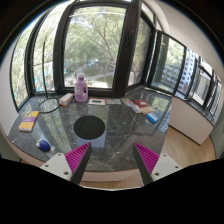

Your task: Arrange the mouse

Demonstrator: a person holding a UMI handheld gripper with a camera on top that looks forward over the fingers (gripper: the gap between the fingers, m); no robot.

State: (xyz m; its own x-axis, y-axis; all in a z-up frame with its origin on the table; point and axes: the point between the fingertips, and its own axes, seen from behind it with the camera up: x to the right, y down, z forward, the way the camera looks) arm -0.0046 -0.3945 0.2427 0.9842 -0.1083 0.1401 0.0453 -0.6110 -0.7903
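A small blue rounded object (43, 145), which looks like the mouse, lies on the dark marble table (120, 130) near its left front edge, to the left of my left finger. A round black mouse pad (90, 126) sits on the table ahead of the fingers, slightly left. My gripper (112, 158) is open, held back over the table's front edge. Its magenta pads (75, 158) are wide apart with nothing between them.
A pink bottle (81, 87) stands at the table's far side, with a white object (65, 98) and a flat pink item (97, 101) beside it. Books (29, 119) lie at the left, a book (138, 104) and a blue box (152, 118) at the right. Windows surround the table.
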